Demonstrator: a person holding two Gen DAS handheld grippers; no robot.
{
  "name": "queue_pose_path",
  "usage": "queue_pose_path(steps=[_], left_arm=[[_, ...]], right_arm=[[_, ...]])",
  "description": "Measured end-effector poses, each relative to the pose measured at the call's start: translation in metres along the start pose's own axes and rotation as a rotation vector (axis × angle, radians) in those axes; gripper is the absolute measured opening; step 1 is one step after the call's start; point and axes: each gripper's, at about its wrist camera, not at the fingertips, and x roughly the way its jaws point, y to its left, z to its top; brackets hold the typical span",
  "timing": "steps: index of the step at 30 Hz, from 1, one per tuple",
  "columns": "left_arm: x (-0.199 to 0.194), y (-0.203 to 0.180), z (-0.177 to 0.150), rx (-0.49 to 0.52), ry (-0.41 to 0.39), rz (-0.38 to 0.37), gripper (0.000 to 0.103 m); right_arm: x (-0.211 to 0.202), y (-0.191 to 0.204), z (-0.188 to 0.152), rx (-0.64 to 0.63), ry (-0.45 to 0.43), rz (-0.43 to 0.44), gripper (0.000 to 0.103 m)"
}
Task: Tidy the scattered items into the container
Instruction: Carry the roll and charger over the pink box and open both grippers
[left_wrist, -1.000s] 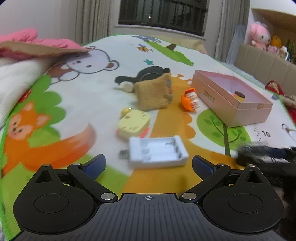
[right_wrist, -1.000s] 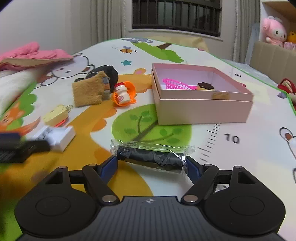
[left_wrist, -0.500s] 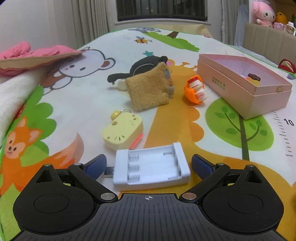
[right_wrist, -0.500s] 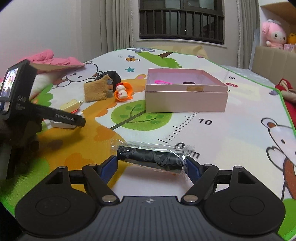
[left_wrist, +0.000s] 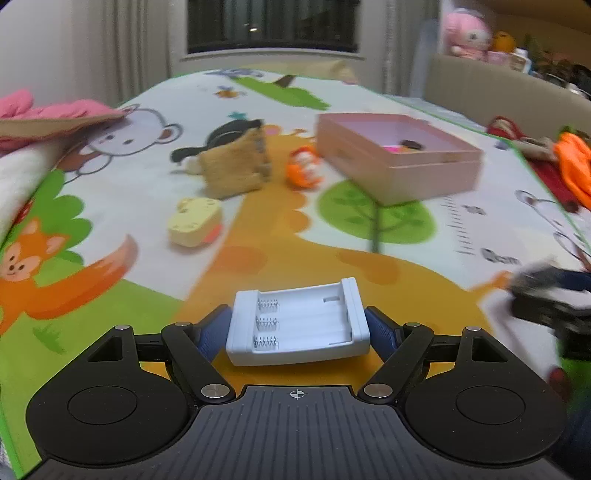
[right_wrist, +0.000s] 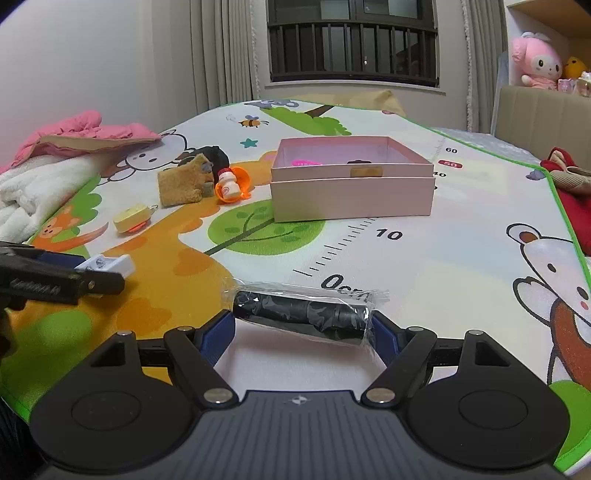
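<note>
My left gripper (left_wrist: 298, 328) is shut on a white battery holder (left_wrist: 299, 325) and holds it above the play mat. My right gripper (right_wrist: 301, 330) is shut on a black roll in clear wrap (right_wrist: 301, 314). The pink box (left_wrist: 399, 158) stands ahead to the right in the left wrist view and straight ahead in the right wrist view (right_wrist: 351, 192); a pink item and a dark item lie in it. On the mat lie a yellow cheese-shaped keyring (left_wrist: 194, 221), a brown plush pouch (left_wrist: 234, 170), a small bottle in an orange holder (left_wrist: 304, 170) and a black item (left_wrist: 225, 136).
Pink and white bedding (right_wrist: 55, 155) is piled at the mat's left edge. Red and orange fabric (left_wrist: 569, 166) lies off the right edge. The left gripper and the battery holder show at the left of the right wrist view (right_wrist: 62, 280).
My left gripper has closed on the battery holder and lifted it off the mat. My right gripper keeps its hold on the black roll and has barely moved.
</note>
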Motion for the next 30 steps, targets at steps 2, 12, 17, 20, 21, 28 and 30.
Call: queue_pose_path(steps=[2,12,17,20,21,28,30], left_arm=[[-0.006,-0.010,-0.001,0.035,-0.012,-0.017,0.082],[0.017,-0.049,0.053,0.150,-0.103,-0.086,0.082],[0.052,-0.063,0.113,0.166,-0.199,-0.159,0.082],[0.084,-0.060,0.143,0.133,-0.212,-0.221,0.083],[0.095,-0.060,0.153,0.120,-0.212,-0.228,0.083],[0.140,-0.052,0.185,0.101,-0.252,-0.270,0.096],[0.136,-0.045,0.180,0.097,-0.243,-0.254,0.097]], right_arm=[[-0.001,0.001,0.000,-0.017,-0.001,0.003,0.078],[0.011,-0.018,0.024,-0.136,-0.052,-0.067,0.078],[0.036,-0.044,0.074,-0.141,-0.158,-0.115,0.078],[0.057,-0.061,0.107,-0.086,-0.209,-0.096,0.078],[0.065,-0.068,0.119,-0.061,-0.219,-0.091,0.078],[0.123,-0.111,0.171,0.104,-0.187,-0.022,0.087],[0.126,-0.112,0.171,0.101,-0.186,-0.030,0.087]])
